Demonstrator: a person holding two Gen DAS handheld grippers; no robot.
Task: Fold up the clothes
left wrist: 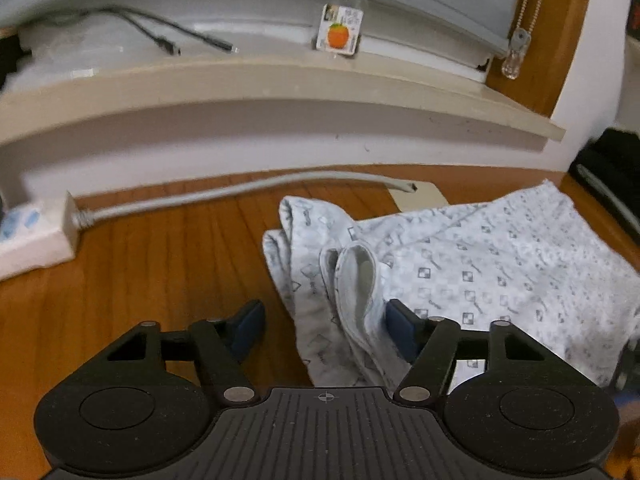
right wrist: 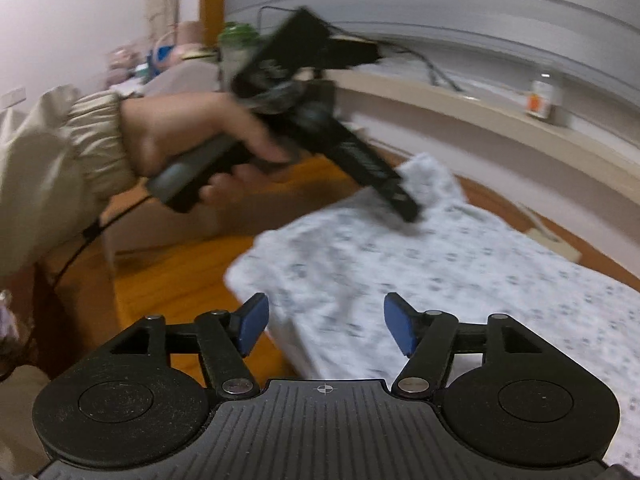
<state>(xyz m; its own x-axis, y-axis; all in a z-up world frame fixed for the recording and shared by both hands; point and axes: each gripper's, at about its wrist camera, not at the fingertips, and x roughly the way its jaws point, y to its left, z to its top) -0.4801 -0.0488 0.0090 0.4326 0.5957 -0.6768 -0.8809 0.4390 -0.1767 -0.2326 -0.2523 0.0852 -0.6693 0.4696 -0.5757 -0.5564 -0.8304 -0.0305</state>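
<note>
A white patterned garment (left wrist: 480,264) lies partly folded on the wooden table (left wrist: 160,260), with bunched folds at its left edge. My left gripper (left wrist: 326,330) is open, its blue pads on either side of those folds. In the right wrist view the same garment (right wrist: 400,264) spreads across the table. My right gripper (right wrist: 326,326) is open and empty over the garment's near edge. The left gripper's tool (right wrist: 352,156), held in a hand, reaches down to the garment's far corner.
A white power strip (left wrist: 36,232) with a grey cable (left wrist: 240,192) lies at the back left. A beige ledge (left wrist: 280,76) carries a small bottle with an orange label (left wrist: 340,16). A black object (left wrist: 612,176) sits at the far right.
</note>
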